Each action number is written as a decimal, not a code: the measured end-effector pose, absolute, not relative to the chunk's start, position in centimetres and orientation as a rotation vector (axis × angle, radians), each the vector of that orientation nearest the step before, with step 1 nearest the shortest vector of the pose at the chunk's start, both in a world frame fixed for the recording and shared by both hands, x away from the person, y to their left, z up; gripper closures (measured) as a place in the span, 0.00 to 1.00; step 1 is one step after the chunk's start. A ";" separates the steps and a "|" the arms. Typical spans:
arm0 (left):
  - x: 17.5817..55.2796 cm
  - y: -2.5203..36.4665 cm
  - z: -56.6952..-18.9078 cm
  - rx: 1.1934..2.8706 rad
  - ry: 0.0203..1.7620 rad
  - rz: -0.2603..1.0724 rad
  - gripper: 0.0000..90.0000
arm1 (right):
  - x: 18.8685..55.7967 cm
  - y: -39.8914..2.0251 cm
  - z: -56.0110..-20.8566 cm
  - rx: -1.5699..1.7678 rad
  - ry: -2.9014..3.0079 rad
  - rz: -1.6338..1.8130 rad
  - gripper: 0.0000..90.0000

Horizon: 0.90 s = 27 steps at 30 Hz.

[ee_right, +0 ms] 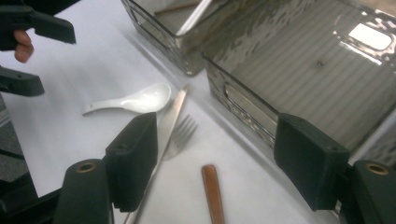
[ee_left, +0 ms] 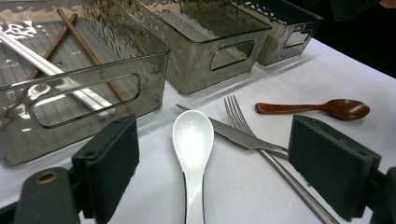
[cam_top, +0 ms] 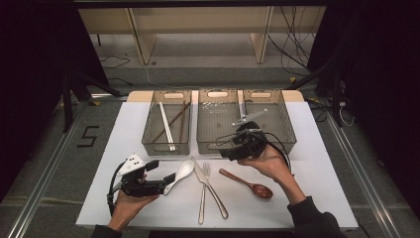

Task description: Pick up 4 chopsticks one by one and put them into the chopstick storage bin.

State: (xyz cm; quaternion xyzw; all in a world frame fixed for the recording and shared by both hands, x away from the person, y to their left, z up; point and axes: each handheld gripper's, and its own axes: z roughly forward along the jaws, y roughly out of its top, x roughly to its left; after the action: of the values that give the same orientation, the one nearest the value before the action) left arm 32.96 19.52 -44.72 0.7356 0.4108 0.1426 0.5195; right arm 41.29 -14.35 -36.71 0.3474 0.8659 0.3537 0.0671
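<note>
White ceramic spoon [ee_left: 193, 140] lies on bench between wide-open, empty left gripper [ee_left: 224, 172]; right gripper [cam_top: 236, 130], also open and empty, hovers by middle bin; glazed handle might slip.

Black "5" marked on the floor [cam_top: 88, 136]

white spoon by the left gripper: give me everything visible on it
The white spoon is a glossy, ceramic-looking soup spoon with a deep oval bowl and a short grooved handle. It lies flat on the white table, bowl up, bowl end toward the bins, just in front of the left bin. Its handle runs between the open jaws of the left gripper, whose pads do not press it. The knife tip lies close beside its bowl; contact unclear.
</note>
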 end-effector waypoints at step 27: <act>33.1 19.5 -44.6 1.764 0.981 0.346 0.18 | 39.4 -17.2 -40.0 1.015 2.714 0.857 0.33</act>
State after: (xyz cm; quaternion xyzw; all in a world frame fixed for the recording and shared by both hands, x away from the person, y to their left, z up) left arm 33.08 19.49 -44.64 0.7359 0.4092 0.1441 0.5199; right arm 39.39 -17.21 -40.01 0.3354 0.8966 0.2830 0.0599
